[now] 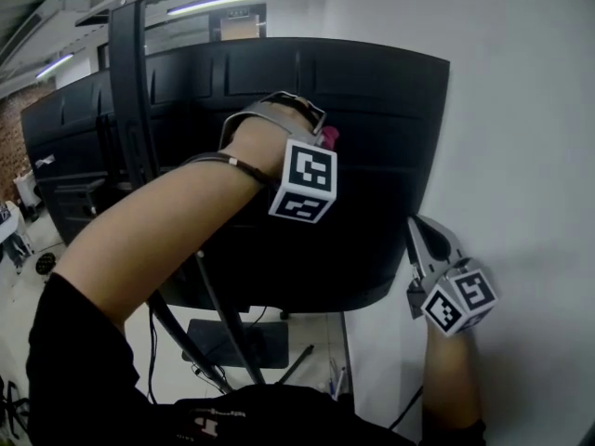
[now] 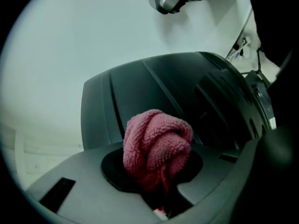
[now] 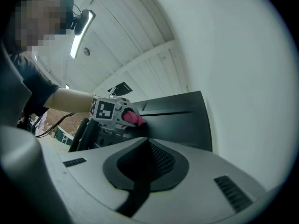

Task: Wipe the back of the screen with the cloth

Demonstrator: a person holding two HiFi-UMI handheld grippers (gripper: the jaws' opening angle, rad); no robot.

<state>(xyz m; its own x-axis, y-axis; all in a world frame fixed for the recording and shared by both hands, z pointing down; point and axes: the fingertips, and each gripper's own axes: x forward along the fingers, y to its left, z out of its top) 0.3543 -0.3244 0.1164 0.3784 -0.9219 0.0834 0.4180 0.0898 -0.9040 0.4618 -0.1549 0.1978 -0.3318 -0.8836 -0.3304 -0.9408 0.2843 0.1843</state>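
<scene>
White wall [image 1: 521,110] fills the whole right side. Off to the left it's open office, with a long ceiling strip light [image 1: 216,3] and a bit of red brick wall [image 1: 7,128]. Right in front of me is the black plastic back of the screen [image 1: 372,91], curved panel facing me, with a black stand arm [image 1: 130,91] running up past its left part.

My left gripper [image 1: 321,136] is up at the upper middle of that panel, jaws clamped on a bunched-up pink terry cloth [image 2: 156,141]. In the left gripper view the wad balls out past the jaw tips. In the head view it sits against the panel, with just a pink bit peeking out beside the black-and-white marker cube [image 1: 305,182]. The right gripper view catches it from lower down, the cloth touching the dark panel.

My right gripper [image 1: 423,242] is low at the screen's bottom right corner, close by the wall, tips pointing up at the panel's edge. Its jaws are closed together with nothing between them. Whether the tips actually touch the edge, I can't tell. The second marker cube [image 1: 457,300] sits just below, above my wrist.
</scene>
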